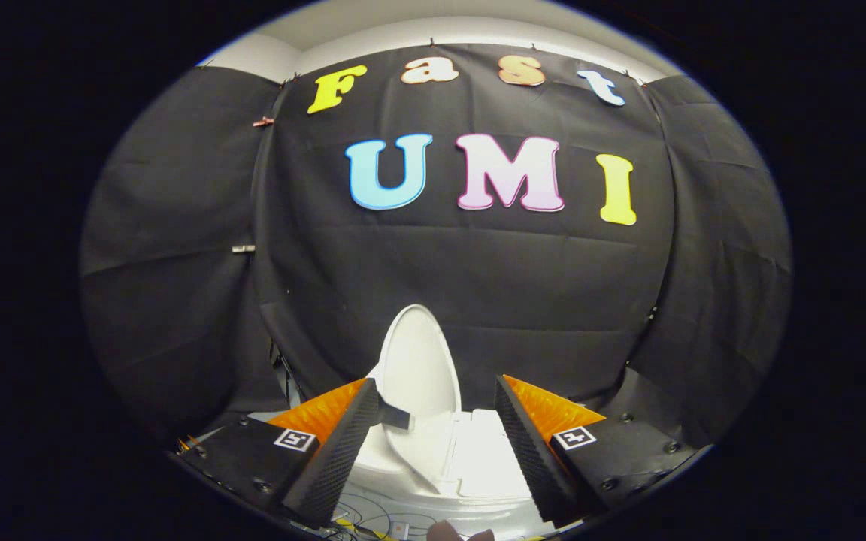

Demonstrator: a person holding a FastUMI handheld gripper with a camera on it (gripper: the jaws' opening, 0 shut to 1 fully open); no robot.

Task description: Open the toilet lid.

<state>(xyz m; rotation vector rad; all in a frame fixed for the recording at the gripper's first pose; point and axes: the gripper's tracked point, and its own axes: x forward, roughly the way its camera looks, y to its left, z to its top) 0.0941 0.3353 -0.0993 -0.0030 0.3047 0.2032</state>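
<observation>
White lid (418,368) stands raised beyond my claw (437,409), whose fingers gape wide, holding nothing, so I'd nudge it gently fully back against the cloth wall (553,300).

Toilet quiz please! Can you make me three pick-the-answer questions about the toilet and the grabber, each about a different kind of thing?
1. Where is the toilet lid?
A. Beyond the fingers, showing in the gap between them
B. Clamped between the fingers
C. Lying on the floor behind the cloth

2. What colour is the toilet?
A. Blue
B. White
C. Green

3. How does the lid stand?
A. Flat down and closed
C. Broken off
B. Raised up toward the black cloth wall

Answers:
1. A, the lid rises past the fingertips and neither finger presses on it.
2. B, the lid and the body below it are both white.
3. B, the lid stands up on end against the cloth, while the gripper has its fingers spread apart and holds nothing.
</observation>
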